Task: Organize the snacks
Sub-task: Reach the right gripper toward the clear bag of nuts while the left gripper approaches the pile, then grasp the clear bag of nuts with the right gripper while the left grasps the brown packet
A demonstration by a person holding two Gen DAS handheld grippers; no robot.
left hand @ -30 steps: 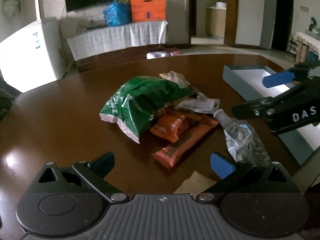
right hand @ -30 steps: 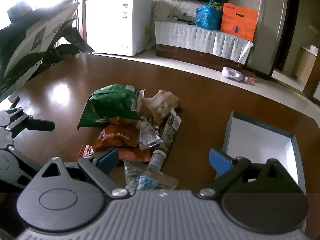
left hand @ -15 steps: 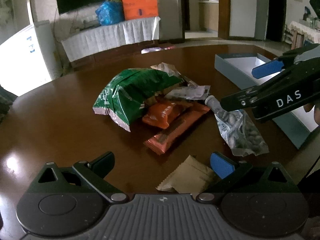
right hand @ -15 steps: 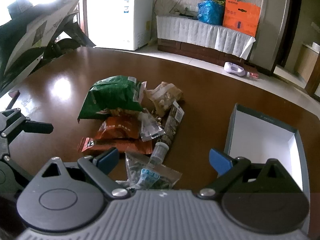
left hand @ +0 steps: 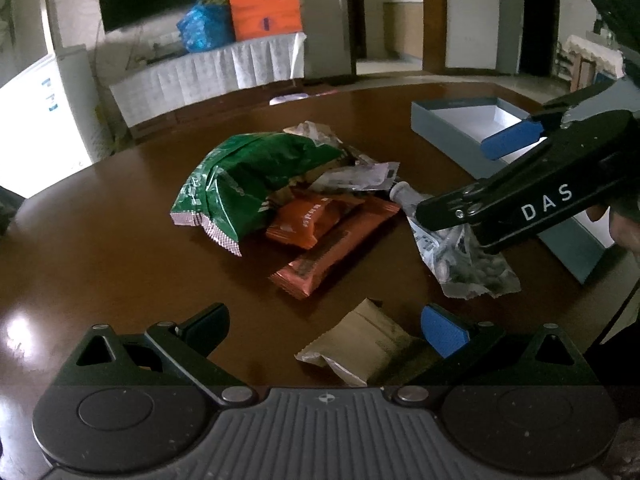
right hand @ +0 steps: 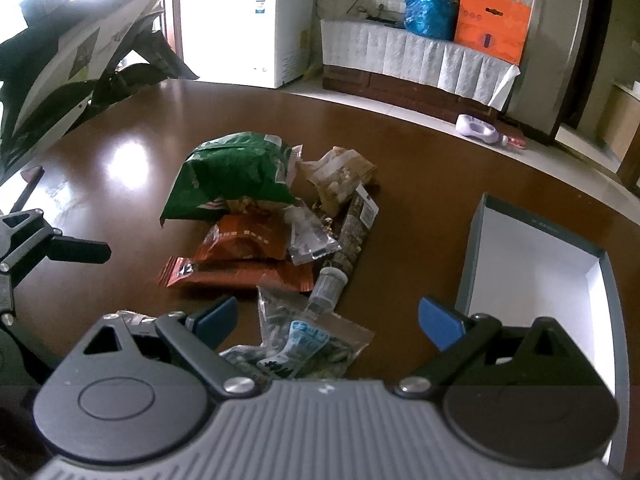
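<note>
Snack heap at mid-table (left hand: pixel 100 240): green bag (left hand: pixel 248 176) atop two orange packets (left hand: pixel 320 236), a clear pouch (right hand: pixel 304 340) at the near edge of the heap, a tan packet (left hand: pixel 360 344) apart toward the near edge. Open grey box (right hand: pixel 532 264) beside the heap, nearer the table's right edge. Left gripper (left hand: pixel 324 322) jaws wide, holding nothing, above the tan packet; right gripper (right hand: pixel 326 316) likewise wide, empty, over the clear pouch.

Dim indoor light, both views. Daylight enters from the left: the freezer (right hand: pixel 244 20) is blown out white, top-left corner overexposed. Glare patch on the glossy surface (right hand: pixel 124 160); a smaller one in the left view (left hand: pixel 16 328). Strong fisheye bending and dark vignette at the corners. Slight blur on far background. The box (left hand: pixel 476 120) interior reads bright white. Shadows soft, weak.
</note>
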